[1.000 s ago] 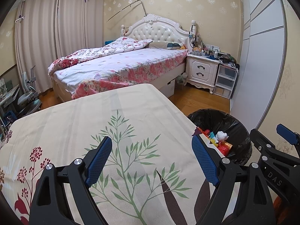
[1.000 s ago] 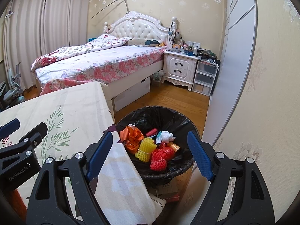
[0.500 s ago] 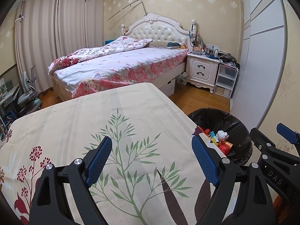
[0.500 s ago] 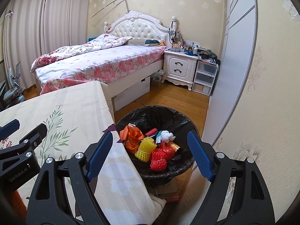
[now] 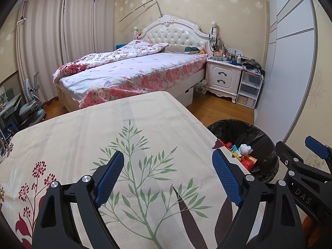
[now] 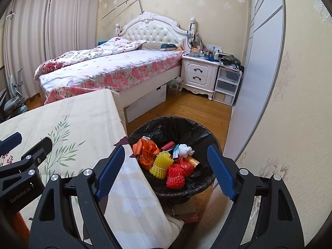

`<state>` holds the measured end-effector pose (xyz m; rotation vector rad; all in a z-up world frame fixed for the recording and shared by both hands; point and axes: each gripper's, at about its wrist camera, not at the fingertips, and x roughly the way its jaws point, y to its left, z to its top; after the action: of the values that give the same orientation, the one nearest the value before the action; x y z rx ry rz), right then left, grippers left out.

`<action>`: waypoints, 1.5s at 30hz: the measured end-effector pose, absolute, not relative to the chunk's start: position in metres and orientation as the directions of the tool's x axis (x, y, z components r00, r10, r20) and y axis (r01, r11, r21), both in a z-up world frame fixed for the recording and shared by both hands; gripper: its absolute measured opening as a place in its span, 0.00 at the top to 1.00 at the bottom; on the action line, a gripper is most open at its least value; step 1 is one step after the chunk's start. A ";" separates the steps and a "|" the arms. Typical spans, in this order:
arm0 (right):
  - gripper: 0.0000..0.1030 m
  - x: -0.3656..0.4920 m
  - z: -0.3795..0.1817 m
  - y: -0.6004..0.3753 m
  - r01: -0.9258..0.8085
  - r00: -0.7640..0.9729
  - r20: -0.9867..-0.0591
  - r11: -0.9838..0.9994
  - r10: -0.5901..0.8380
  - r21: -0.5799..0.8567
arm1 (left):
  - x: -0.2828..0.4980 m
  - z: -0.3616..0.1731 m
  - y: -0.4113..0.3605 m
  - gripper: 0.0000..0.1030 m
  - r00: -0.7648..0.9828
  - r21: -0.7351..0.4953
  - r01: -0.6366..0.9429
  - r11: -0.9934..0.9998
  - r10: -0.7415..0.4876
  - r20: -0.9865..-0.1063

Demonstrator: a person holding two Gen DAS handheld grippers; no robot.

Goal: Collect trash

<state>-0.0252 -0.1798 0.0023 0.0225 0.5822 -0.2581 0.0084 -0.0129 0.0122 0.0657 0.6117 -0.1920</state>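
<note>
We see the trash (image 6: 164, 161) piled in the black bin (image 6: 199, 184), which stands on the floor just beside the tabletop (image 5: 87, 132), at 3 o'clock from it. No trash shows on the tabletop, so we think the job is nearly done or finished. Our left hand-held gripper (image 5: 168, 178) hangs over the cloth with its fingers wide apart, holding nothing. Our right hand-held gripper (image 6: 166, 171) hangs over the bin, also wide apart and empty. Nothing has moved since a second ago.
</note>
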 end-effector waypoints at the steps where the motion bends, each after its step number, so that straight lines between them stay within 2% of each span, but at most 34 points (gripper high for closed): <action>1: 0.22 -0.025 0.002 -0.180 0.248 0.803 -0.547 0.967 -0.235 -0.052 | 0.008 0.012 -0.013 0.18 0.801 0.004 0.199 0.980 -0.160 -0.577; 34: 0.22 -0.024 0.001 -0.182 0.247 0.801 -0.551 0.968 -0.234 -0.052 | 0.007 0.011 -0.015 0.18 0.808 -0.007 0.196 0.981 -0.166 -0.566; 45: 0.22 -0.021 -0.011 -0.169 0.212 0.796 -0.568 0.975 -0.209 -0.062 | 0.018 0.005 0.006 0.18 0.808 0.001 0.126 0.992 -0.102 -0.580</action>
<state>-0.0214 -0.1686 -0.0108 0.0051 0.6090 -0.2259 0.0177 0.0058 0.0050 0.0399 0.6179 -0.1222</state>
